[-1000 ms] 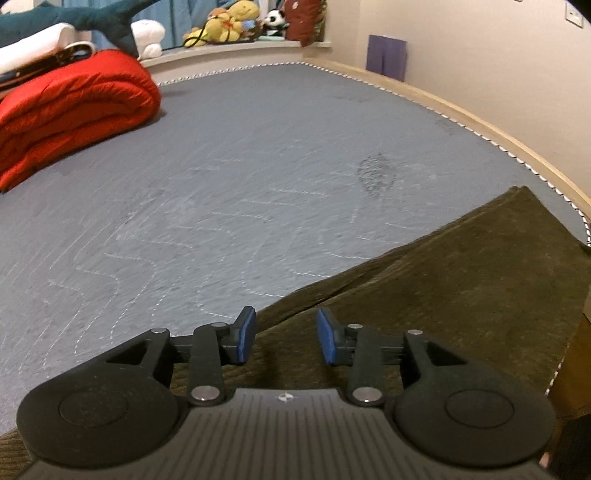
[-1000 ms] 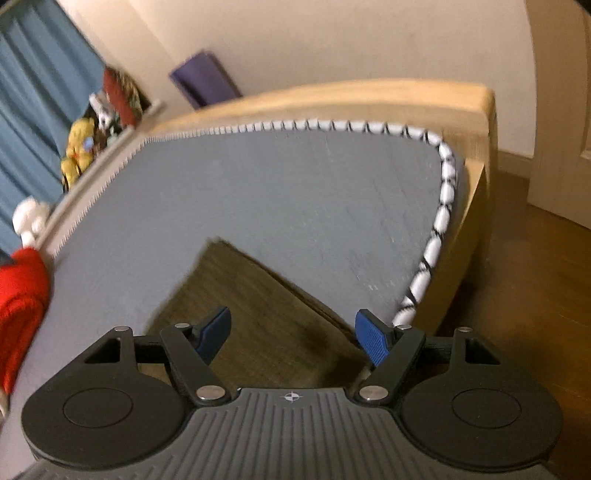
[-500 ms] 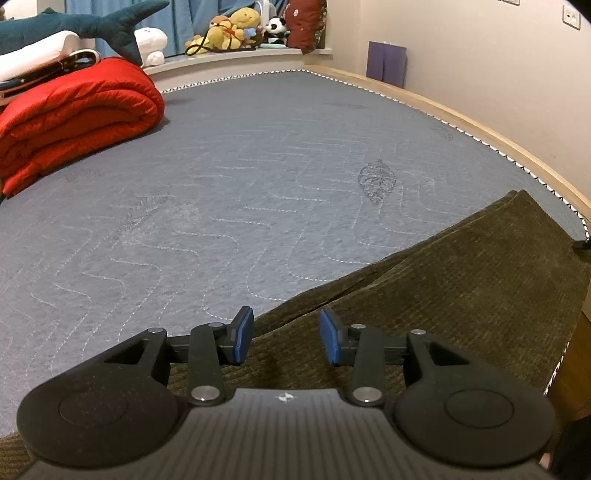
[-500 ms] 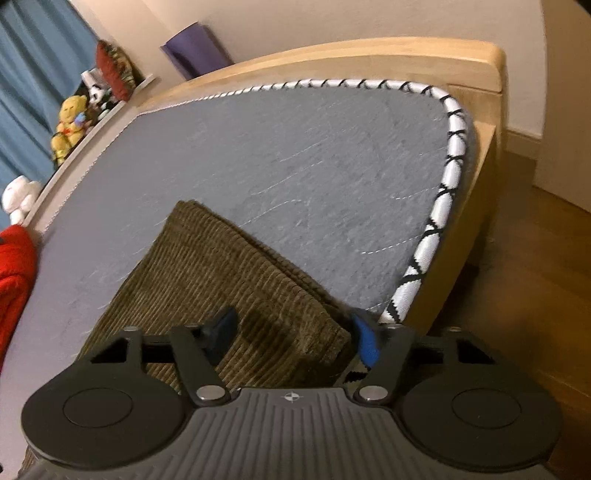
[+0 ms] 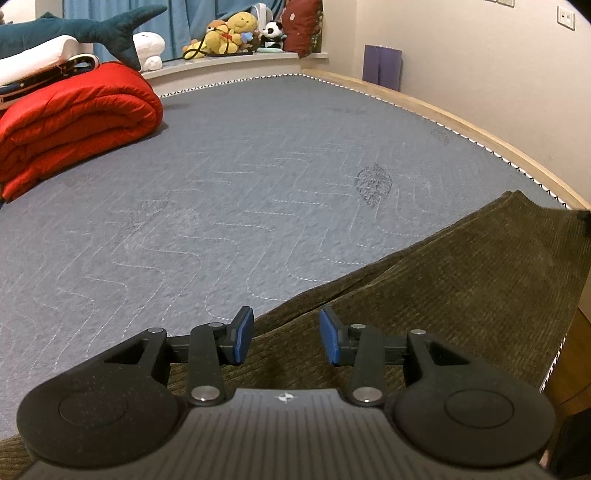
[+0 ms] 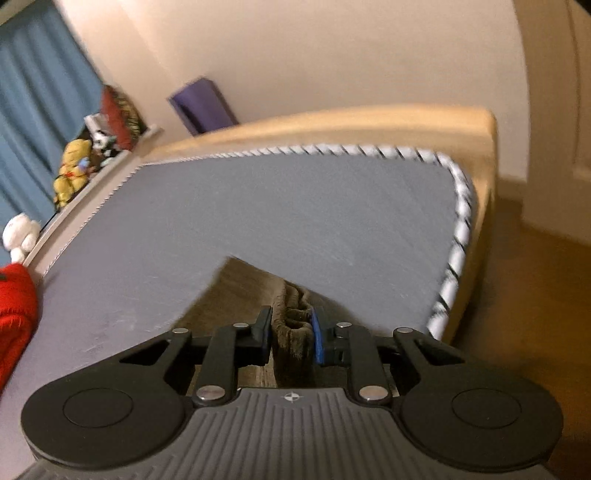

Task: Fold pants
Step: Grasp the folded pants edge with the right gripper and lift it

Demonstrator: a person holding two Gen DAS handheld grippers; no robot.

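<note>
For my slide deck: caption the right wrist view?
Right claw shut on bunched brown corduroy pants near the grey mattress corner.

Pants on the near right part of the mattress

The pants [image 5: 461, 280] lie on the mattress [image 5: 240, 184] by its right edge; the rolled quilt [image 5: 74, 122] sits far left, plush toys [image 5: 229, 33] on the ledge behind, and the right gripper [image 6: 291, 336] pinches the pants' bunched edge.
</note>
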